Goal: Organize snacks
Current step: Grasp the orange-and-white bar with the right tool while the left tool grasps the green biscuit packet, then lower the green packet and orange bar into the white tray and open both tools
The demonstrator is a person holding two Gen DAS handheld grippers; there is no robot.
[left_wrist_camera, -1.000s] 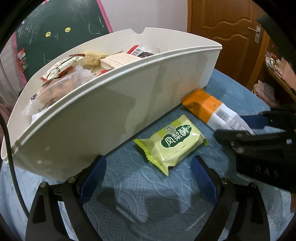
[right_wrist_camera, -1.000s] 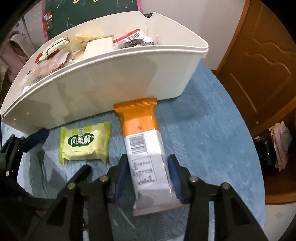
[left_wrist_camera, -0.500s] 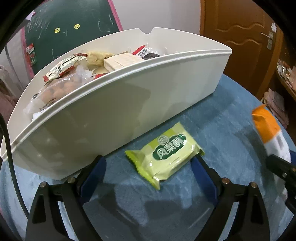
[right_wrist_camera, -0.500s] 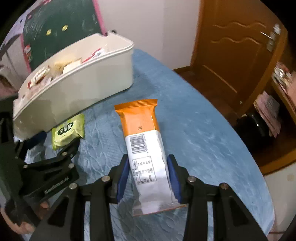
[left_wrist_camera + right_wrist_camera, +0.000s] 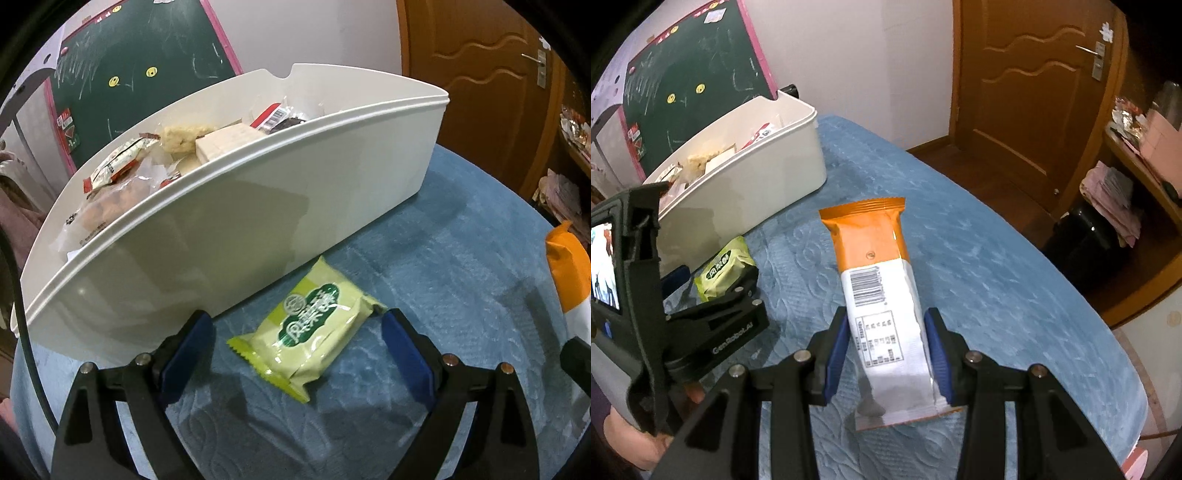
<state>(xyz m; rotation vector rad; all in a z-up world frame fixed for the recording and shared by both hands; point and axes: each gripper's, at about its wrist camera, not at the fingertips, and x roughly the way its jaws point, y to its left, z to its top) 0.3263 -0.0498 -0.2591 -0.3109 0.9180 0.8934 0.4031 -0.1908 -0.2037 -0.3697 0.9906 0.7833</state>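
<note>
The right hand-held gripper (image 5: 886,354) clamps the orange-and-white snack bar (image 5: 877,291) off the blue surface (image 5: 997,280) for binning, while the left hand-held gripper (image 5: 297,354) straddles the green packet (image 5: 310,328), jaws wide, near the white bin (image 5: 236,221).

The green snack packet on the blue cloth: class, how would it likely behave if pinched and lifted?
The green snack packet looks puffy, so probably light, and it may squash a little. Its glossy film could slip against the pads. It lies flat on the blue cloth, so rolling seems unlikely.
</note>
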